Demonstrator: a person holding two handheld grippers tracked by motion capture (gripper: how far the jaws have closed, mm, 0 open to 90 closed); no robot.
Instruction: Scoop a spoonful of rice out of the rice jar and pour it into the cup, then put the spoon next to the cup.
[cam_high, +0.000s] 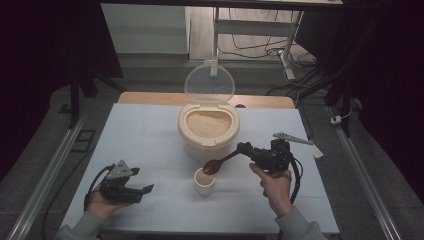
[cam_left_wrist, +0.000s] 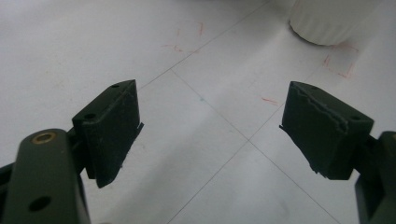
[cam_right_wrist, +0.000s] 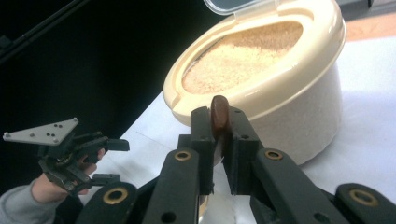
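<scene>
My brown spoon (cam_high: 216, 164) tipped over the small white cup (cam_high: 204, 181), just in front of the open grain tub (cam_high: 208, 131), my right gripper (cam_high: 246, 148) clenched on its handle, my left gripper (cam_high: 147, 189) released, resting left of the cup on the white table (cam_high: 145, 135).

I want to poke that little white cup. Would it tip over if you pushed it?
Probably it would slide, maybe tip. The small cup looks light and stands taller than its narrow base. It seems to hold grain already, so a tip would likely spill. The spoon hangs right over it.

table (cam_high: 150, 130) left half: open | centre blocked: container (cam_high: 208, 134), cup (cam_high: 204, 182)
</scene>
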